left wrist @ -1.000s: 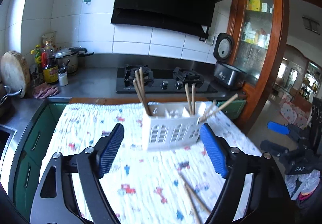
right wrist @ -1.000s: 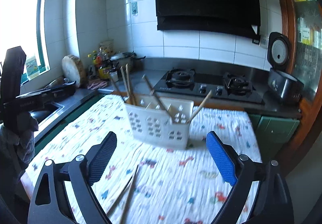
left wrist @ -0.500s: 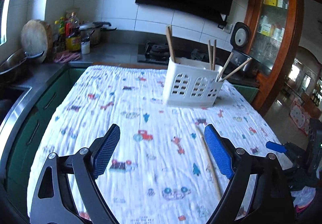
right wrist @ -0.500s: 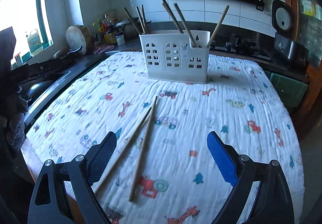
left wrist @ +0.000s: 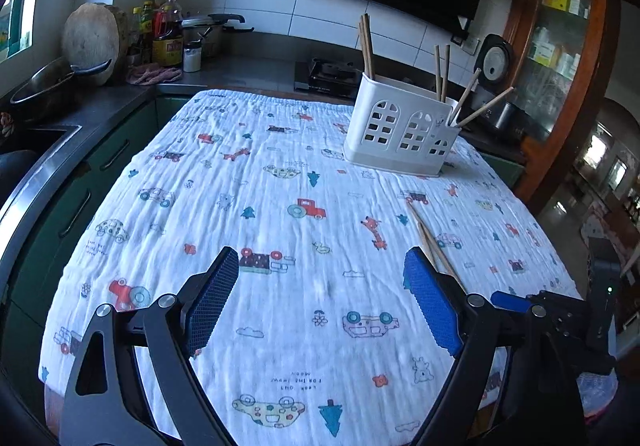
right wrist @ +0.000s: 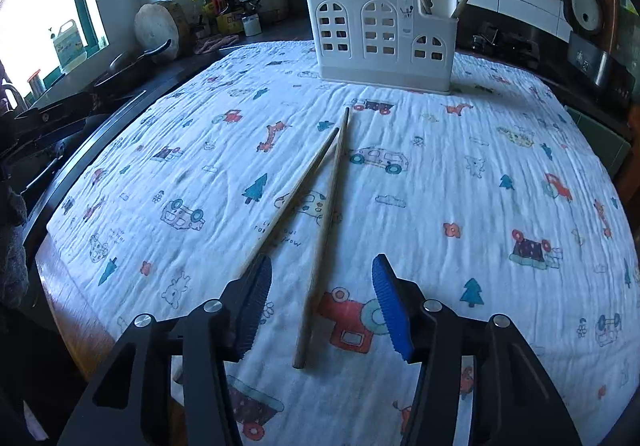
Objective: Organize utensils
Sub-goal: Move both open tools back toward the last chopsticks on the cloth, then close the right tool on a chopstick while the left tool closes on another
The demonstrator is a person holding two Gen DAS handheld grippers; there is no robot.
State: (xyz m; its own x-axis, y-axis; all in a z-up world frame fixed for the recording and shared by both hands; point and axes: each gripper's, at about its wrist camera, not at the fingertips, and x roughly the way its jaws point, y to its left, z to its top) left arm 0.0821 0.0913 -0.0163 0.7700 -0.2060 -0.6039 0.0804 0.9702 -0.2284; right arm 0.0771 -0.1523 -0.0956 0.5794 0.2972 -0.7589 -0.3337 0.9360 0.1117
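Chopsticks, two pale wooden ones, lie crossed on the tabletop's cartoon-printed white cloth, one between the right gripper's wide-apart empty fingers. Left gripper hovers equally spread, empty. White perforated plastic holder stands beyond.

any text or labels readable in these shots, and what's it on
"HOW": tail of the print on the cloth; the words before it are blurred or under a chopstick.
Upside-down print on the cloth near the left tool: too blurred.
Bottle labels: too small.
Sticker on the caddy: too small.
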